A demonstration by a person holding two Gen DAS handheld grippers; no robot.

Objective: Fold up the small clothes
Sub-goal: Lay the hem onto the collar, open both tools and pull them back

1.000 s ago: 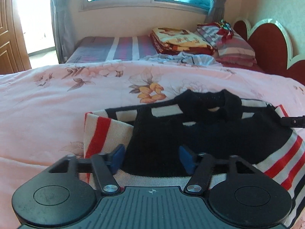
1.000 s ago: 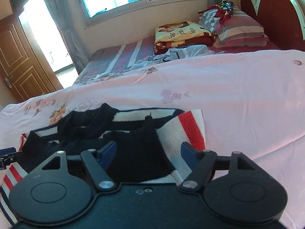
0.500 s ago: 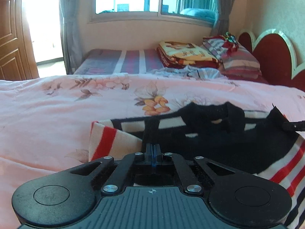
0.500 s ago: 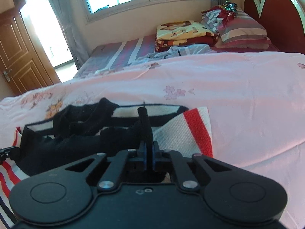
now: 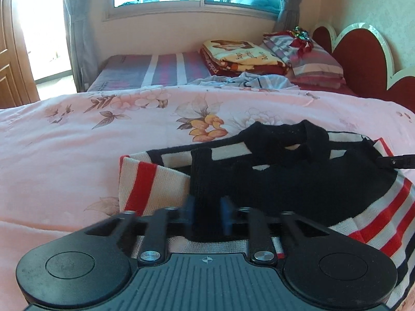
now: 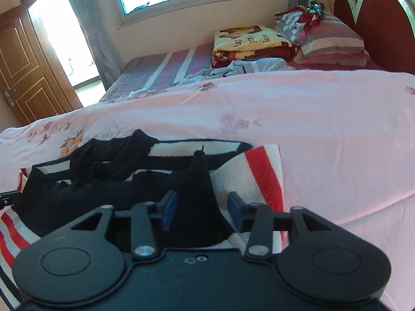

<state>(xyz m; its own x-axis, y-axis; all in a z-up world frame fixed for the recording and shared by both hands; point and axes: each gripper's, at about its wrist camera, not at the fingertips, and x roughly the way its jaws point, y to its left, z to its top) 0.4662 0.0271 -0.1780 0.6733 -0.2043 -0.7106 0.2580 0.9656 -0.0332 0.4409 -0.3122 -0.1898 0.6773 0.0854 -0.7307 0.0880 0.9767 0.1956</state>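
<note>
Both sets of jaws, just opening, stand apart around the sweater's [image 5: 298, 184] black hem; the left gripper [image 5: 207, 213] and right gripper [image 6: 201, 211] should withdraw gently, leaving the fold flat on the bed [image 5: 77, 155].

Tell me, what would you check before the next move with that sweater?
1. Left gripper let go: jaws have just been opening, a black fold of the sweater fills the gap between them; cannot tell.
2. Right gripper let go: jaws have just been opening, gaps show beside the fold; ok.
3. Sweater lies flat: not ok, pinched ridges stand up.
4. Pink bedspread beyond the sweater is bare: ok.
5. Near hem: hidden under the grippers; cannot tell.
</note>
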